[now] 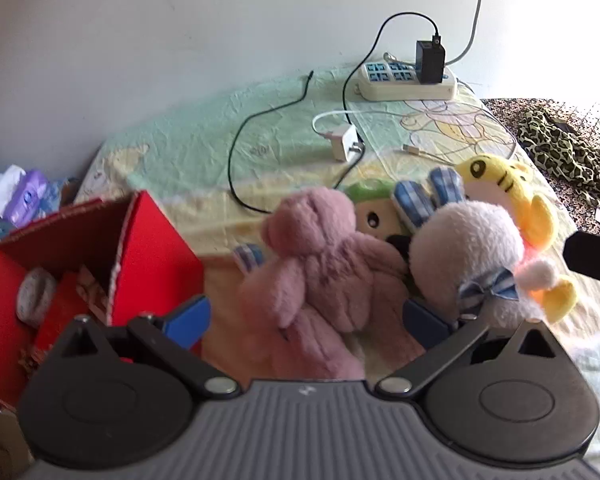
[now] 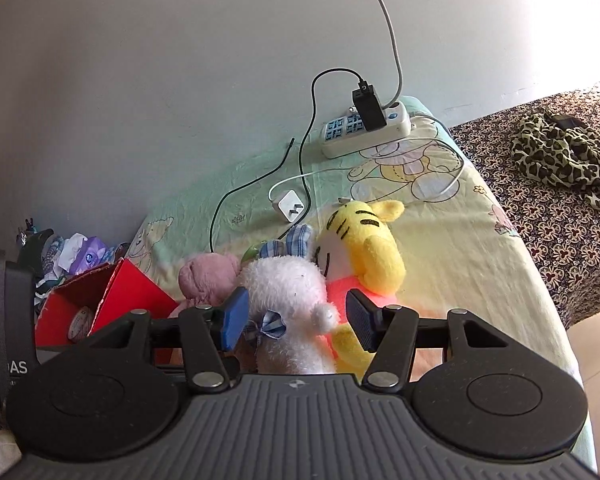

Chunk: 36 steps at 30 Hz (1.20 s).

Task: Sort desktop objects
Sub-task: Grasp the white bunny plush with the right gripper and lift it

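Pink plush (image 1: pixel 324 264) sits mid-table between the wide-spread left gripper (image 1: pixel 306 316), pads clear of it. White plush (image 2: pixel 288 300) is just right of it, between the half-spread right gripper (image 2: pixel 296 322); pad contact unclear. Yellow plush (image 2: pixel 364 248) is farther right, touching white. A green toy (image 1: pixel 366 192) behind is mostly hidden. Red box (image 1: pixel 100 248) is left, cut off, contents blurred. Power strip (image 1: pixel 408 80) is far.

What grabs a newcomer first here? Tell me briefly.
A huddle of plush toys mid-table: a pink bear, a white bunny with plaid ears, and a yellow tiger. An open red box stands to their left, and a white power strip lies by the wall.
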Each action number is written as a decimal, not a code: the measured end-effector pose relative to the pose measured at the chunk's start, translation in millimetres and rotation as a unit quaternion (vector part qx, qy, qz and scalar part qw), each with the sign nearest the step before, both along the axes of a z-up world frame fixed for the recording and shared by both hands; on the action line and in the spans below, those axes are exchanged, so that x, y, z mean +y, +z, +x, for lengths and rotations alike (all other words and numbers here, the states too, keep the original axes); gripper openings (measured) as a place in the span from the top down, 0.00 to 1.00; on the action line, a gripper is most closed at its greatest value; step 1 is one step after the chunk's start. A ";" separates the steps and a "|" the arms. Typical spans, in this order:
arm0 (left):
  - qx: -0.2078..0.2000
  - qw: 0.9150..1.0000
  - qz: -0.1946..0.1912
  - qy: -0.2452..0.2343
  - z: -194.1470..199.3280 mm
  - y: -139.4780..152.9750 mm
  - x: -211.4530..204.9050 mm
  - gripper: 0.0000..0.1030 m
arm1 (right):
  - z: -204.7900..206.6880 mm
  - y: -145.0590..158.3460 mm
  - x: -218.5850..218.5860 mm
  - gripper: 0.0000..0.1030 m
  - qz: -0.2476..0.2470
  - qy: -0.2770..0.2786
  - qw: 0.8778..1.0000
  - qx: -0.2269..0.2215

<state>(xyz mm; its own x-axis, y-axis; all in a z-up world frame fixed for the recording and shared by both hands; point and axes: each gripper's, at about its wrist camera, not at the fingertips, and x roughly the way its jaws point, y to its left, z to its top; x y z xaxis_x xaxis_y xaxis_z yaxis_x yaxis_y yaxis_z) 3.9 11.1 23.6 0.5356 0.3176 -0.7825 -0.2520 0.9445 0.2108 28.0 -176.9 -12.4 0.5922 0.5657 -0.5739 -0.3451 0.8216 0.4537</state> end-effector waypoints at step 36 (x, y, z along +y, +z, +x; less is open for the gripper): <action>0.010 0.978 -0.199 -0.066 34.7 -32.9 -17.0 0.16 | 58.9 -47.4 1.2 0.46 0.105 0.055 0.982 0.148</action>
